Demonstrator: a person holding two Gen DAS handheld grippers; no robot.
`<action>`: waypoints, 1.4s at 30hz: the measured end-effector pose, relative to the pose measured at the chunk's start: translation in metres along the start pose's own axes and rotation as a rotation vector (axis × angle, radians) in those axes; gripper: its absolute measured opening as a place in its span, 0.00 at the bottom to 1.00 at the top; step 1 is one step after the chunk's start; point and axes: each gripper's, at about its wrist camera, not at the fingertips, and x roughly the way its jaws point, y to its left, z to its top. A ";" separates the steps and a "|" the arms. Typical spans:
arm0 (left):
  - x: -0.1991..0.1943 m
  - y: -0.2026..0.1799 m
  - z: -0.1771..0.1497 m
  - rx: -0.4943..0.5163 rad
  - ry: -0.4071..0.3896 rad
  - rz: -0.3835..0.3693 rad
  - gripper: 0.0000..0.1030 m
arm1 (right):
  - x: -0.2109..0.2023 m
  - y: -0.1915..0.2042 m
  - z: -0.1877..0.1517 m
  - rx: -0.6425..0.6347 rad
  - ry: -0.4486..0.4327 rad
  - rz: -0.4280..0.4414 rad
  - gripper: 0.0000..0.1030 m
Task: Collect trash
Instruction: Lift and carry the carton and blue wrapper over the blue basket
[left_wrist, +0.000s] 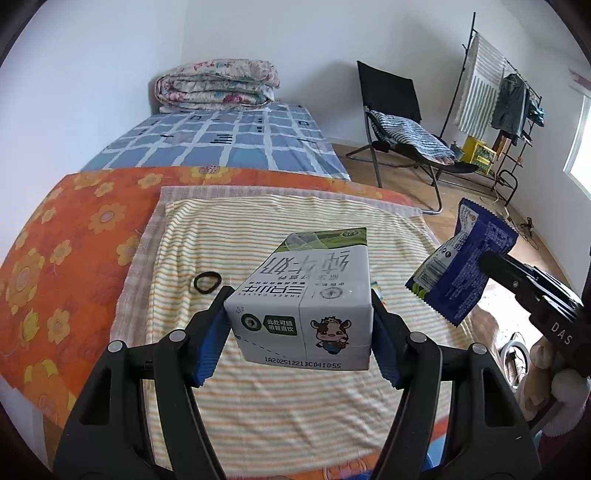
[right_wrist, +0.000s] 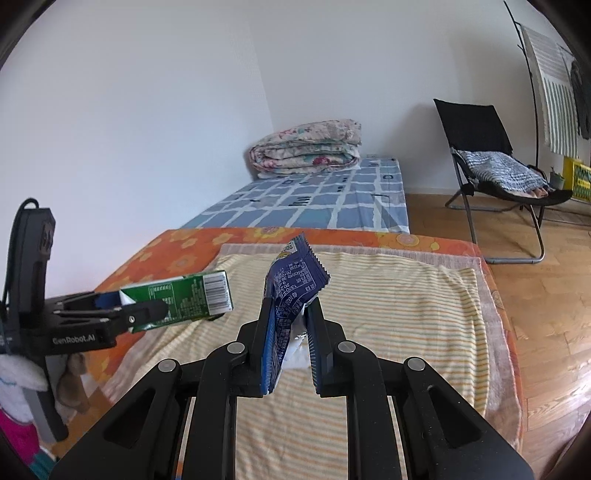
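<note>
Holding both pieces above the bed: left tongs (left_wrist: 301, 325) clamped the milk carton (left_wrist: 306, 299), right tongs (right_wrist: 291, 347) pinched the blue wrapper (right_wrist: 291, 288). We judged steady grips mattered until a bin appeared.

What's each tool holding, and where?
Left tool: milk carton, clamped across its side walls at one end. Right tool: blue snack wrapper, pinched at its lower part.

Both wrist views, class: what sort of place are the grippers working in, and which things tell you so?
Most likely a bedroom in a home. A bed with a blue checked sheet carries a folded floral quilt, a folding chair stands on the wooden floor, and clothes hang on a rack.
</note>
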 end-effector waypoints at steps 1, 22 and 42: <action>-0.006 -0.002 -0.004 0.004 -0.002 -0.003 0.68 | -0.004 0.002 -0.002 -0.003 -0.001 0.006 0.14; -0.074 -0.028 -0.088 0.125 0.029 -0.011 0.68 | -0.068 0.048 -0.069 -0.165 0.041 0.046 0.14; -0.070 -0.049 -0.178 0.170 0.225 -0.066 0.68 | -0.087 0.035 -0.141 -0.091 0.189 0.046 0.14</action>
